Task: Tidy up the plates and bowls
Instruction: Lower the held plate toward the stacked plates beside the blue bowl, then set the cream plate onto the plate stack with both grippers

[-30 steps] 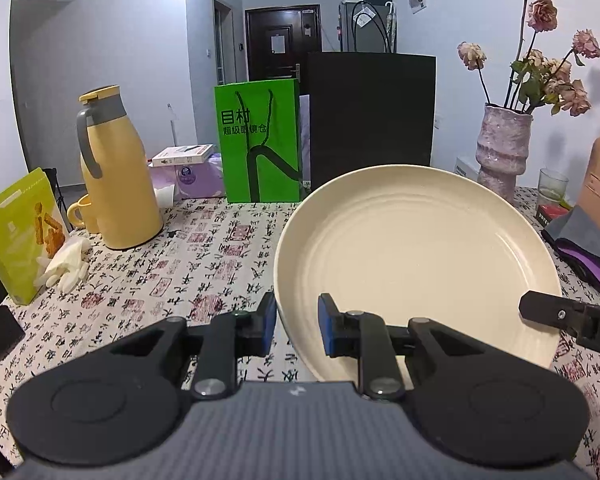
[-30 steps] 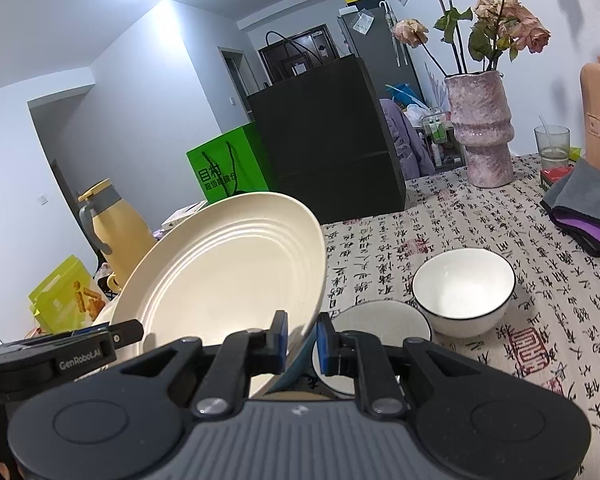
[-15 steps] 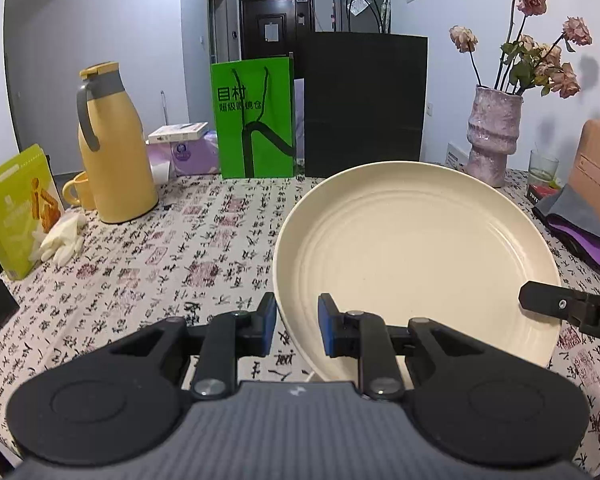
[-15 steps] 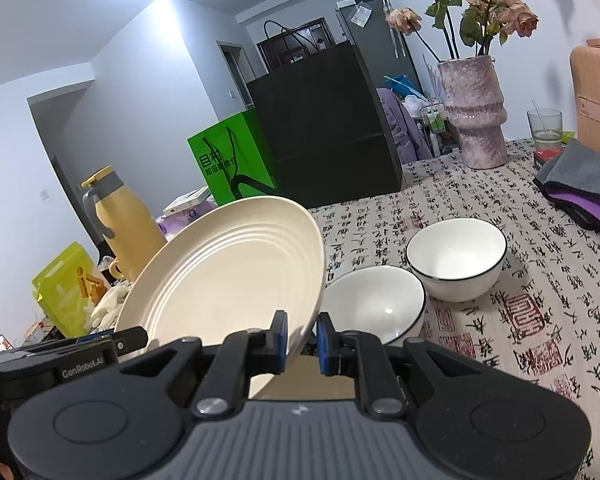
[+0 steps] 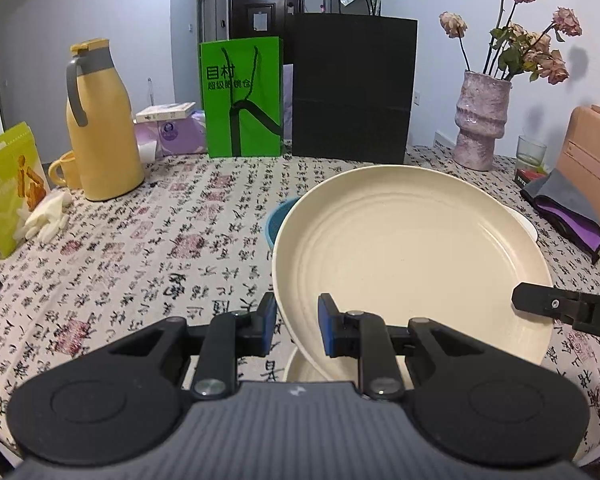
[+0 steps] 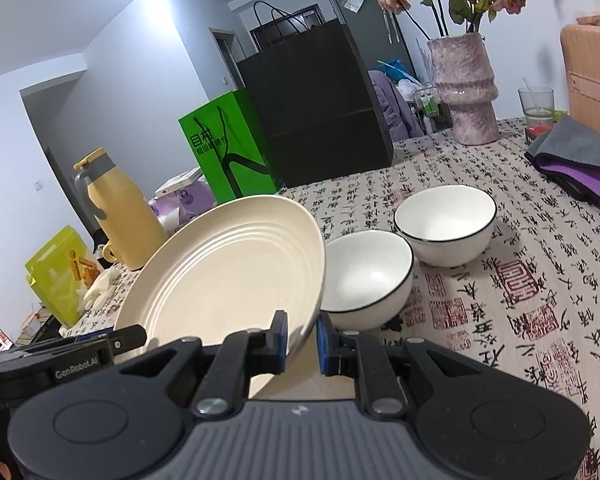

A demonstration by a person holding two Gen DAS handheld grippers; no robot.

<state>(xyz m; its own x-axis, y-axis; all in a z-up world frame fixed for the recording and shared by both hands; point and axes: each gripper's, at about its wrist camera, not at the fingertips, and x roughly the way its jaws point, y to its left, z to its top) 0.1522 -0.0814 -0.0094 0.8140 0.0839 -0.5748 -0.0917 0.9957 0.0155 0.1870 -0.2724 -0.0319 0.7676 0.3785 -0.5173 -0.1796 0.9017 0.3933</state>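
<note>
**Cream plate clamped at two rim points above the table**

The left tool (image 5: 296, 330) is clenched on the near-left rim of the cream plate (image 5: 404, 256); the rim edge passes between its two blue pads. The right tool (image 6: 302, 338) is clenched on the opposite rim of the same plate (image 6: 228, 276), again with the edge caught between the pads. In the left wrist view, the right tool's finger (image 5: 568, 312) shows at the plate's right edge. In the right wrist view, the left tool's body (image 6: 72, 356) shows at the plate's lower left.

The plate is off the table (image 5: 140, 264) and tilted, its ribbed upper face turned toward the left wrist camera. Directly below its near edge lies a second cream dish (image 5: 300, 368), mostly hidden. A blue dish (image 5: 278, 220) shows partly behind the plate's far-left rim.

To the right of the plate, two white bowls with dark rims stand on the table. The nearer bowl (image 6: 366, 276) sits just beside the plate's edge; the farther bowl (image 6: 446, 222) is just beside the nearer one.

The table carries a calligraphy-print cloth. Along its far side stand a yellow jug (image 5: 100, 124), a green bag (image 5: 242, 96), a black bag (image 5: 352, 88) and a pink vase (image 5: 480, 120) with dried flowers.
</note>
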